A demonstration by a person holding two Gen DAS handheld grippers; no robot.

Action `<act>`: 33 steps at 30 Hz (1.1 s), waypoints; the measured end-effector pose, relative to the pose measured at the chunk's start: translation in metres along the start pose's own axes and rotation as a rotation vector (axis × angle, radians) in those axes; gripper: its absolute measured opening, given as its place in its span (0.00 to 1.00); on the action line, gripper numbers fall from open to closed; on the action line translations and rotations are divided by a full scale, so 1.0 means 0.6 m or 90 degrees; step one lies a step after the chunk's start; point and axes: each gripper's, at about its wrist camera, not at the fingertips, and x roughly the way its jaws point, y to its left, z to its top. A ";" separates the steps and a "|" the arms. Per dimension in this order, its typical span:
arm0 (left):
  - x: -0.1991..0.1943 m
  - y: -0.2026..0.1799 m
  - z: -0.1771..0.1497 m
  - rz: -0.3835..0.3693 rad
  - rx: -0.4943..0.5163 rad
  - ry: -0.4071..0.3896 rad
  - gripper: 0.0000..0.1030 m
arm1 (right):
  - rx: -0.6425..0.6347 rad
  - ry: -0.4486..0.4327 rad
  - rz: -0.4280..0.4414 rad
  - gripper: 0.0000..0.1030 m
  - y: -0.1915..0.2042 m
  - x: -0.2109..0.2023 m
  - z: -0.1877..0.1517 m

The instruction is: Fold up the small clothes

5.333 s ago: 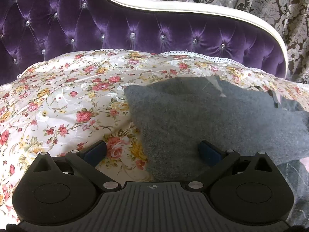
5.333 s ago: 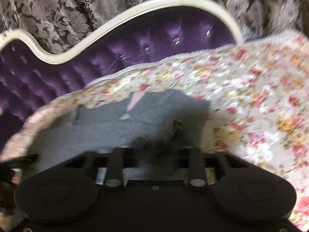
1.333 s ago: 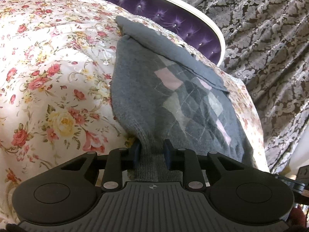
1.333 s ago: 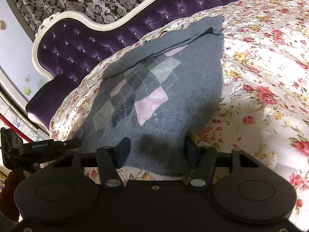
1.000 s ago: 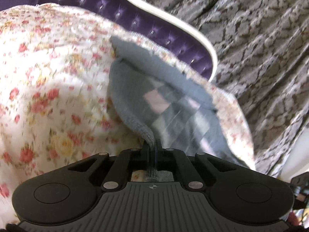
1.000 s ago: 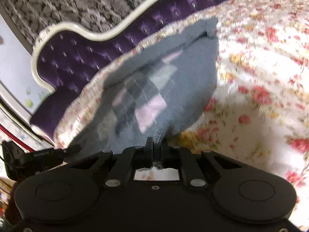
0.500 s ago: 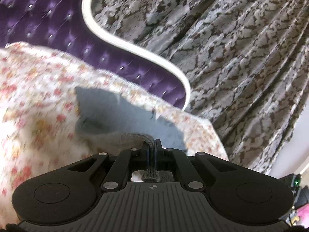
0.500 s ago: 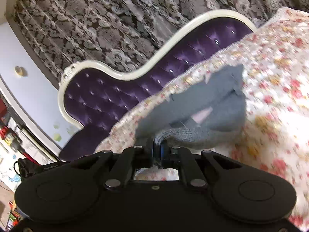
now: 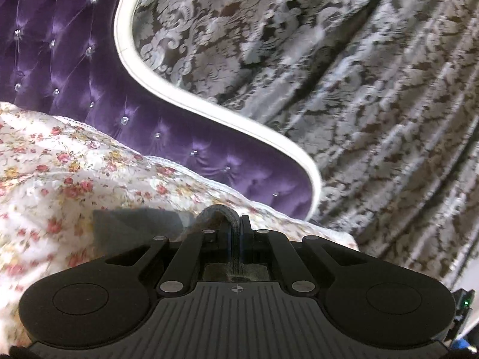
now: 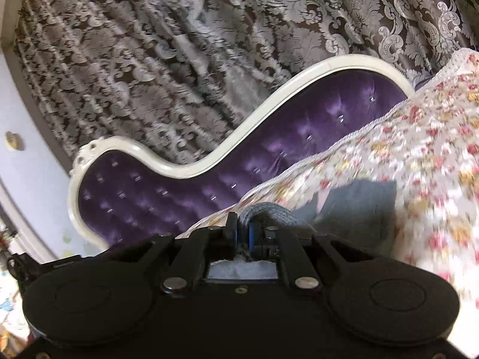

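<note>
A small grey knit sweater (image 9: 134, 224) lies on the floral bedspread (image 9: 60, 173). My left gripper (image 9: 235, 233) is shut on its ribbed hem, which arches up between the fingers. My right gripper (image 10: 243, 233) is shut on the other hem corner of the sweater (image 10: 359, 209). Both grippers are raised and tilted up, so most of the sweater is hidden behind them; only a flat grey part shows on the spread.
A purple tufted headboard (image 9: 60, 68) with a white curved frame (image 10: 239, 131) stands behind the bed. Patterned grey curtains (image 9: 359, 89) hang beyond it. A black device (image 10: 39, 266) shows at the lower left of the right wrist view.
Both grippers closed on the sweater's hem and lifted it toward the headboard. The argyle front has gone out of sight and the views now tilt up at the curtains.
</note>
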 end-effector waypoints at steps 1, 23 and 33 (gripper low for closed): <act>0.018 0.008 0.004 0.005 -0.005 0.003 0.04 | 0.002 -0.003 -0.006 0.14 -0.011 0.019 0.006; 0.261 0.148 -0.001 0.152 -0.066 0.078 0.52 | -0.011 0.071 -0.178 0.18 -0.159 0.287 0.030; 0.168 0.047 -0.027 0.165 0.166 0.077 0.79 | -0.117 0.063 -0.171 0.53 -0.099 0.247 0.031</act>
